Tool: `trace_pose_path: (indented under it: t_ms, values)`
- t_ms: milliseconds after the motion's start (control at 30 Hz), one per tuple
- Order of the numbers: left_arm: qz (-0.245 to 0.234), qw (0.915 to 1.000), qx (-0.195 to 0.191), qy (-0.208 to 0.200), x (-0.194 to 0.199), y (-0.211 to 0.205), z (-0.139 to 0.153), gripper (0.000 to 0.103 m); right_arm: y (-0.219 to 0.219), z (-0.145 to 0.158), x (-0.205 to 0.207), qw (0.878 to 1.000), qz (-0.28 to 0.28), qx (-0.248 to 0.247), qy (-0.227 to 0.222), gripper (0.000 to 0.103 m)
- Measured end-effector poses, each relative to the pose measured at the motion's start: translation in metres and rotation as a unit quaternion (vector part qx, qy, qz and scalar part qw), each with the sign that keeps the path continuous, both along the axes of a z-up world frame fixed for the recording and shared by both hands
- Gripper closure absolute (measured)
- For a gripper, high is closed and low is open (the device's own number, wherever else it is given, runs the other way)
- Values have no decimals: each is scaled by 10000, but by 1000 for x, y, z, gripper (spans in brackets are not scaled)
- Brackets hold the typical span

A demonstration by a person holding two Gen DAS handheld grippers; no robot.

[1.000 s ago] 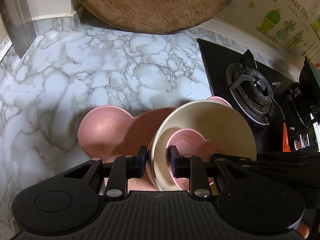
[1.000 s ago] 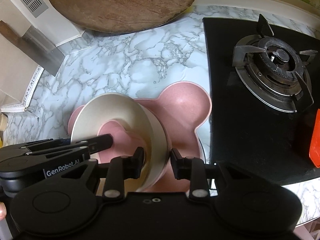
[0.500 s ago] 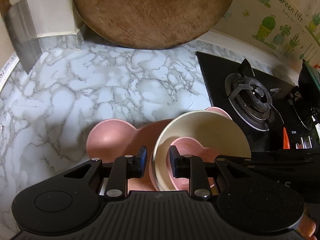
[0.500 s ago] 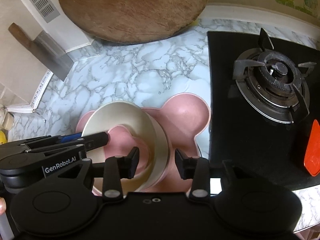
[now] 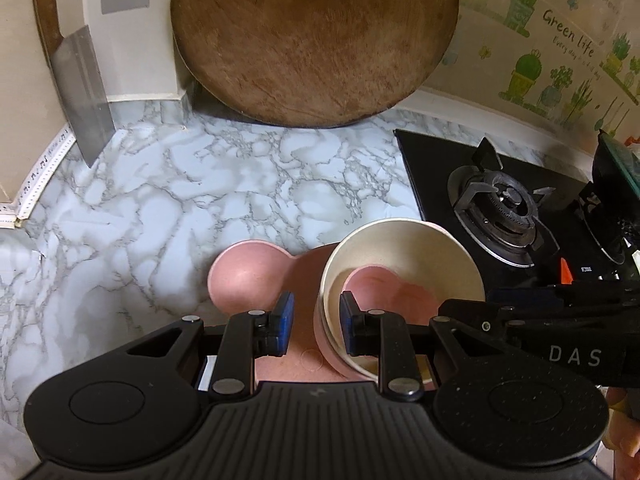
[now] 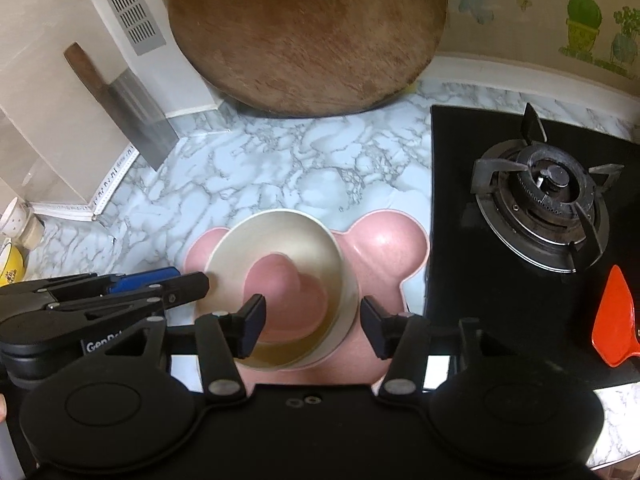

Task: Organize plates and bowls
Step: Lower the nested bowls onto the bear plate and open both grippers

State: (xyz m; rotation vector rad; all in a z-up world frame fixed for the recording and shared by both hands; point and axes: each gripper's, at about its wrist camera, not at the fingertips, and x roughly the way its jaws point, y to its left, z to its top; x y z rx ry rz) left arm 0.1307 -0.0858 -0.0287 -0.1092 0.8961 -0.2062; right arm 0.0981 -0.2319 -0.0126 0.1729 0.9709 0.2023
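Right wrist view: right gripper (image 6: 310, 326) jaws have just been opening, straddling the cream bowl's (image 6: 280, 256) rim at six o'clock untouched. Left gripper (image 5: 314, 322) jaws straddle its rim; whether they clamp it I cannot tell. Bowl sits on pink plate (image 6: 386, 248) on the table (image 6: 280, 168).

You have open marble counter (image 5: 168, 200) from nine to twelve o'clock; the chopping board (image 5: 312, 40) blocks twelve, the cleaver (image 5: 80, 92) ten, the stove (image 5: 504, 208) two.

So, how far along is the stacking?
Done: the small pink dish sits in the cream bowl, atop the bear plate. In hand: release; the right gripper has just been opening, pads clear of the bowl's rim. Left: perhaps the yellow bowl at the edge.
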Motion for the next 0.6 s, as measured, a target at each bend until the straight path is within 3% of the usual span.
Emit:
trace_pose_path:
  t_ms: [167,233,300,467,533,600]
  values:
    - [-93,9998,5,-162,-12,7,8,71,8,9,-12,9998,-49,-51,-201,46]
    - [-144,9996,-11,-239,-16,11,12,61,12,12,-18,9995,-62,-72,-314,44]
    - [-172,9993,-1,-332,-21,16,15,53,14,15,-25,9990,-81,-77,-426,39]
    - [-311,9980,6,-553,-36,25,22,50,19,17,-40,9977,-121,-160,-654,29]
    - [-356,9974,-18,-619,-41,28,24,39,20,18,-47,9971,-136,-149,-735,25]
    - [-347,9962,55,-793,-48,31,27,36,19,19,-54,9960,-172,-147,-861,20]
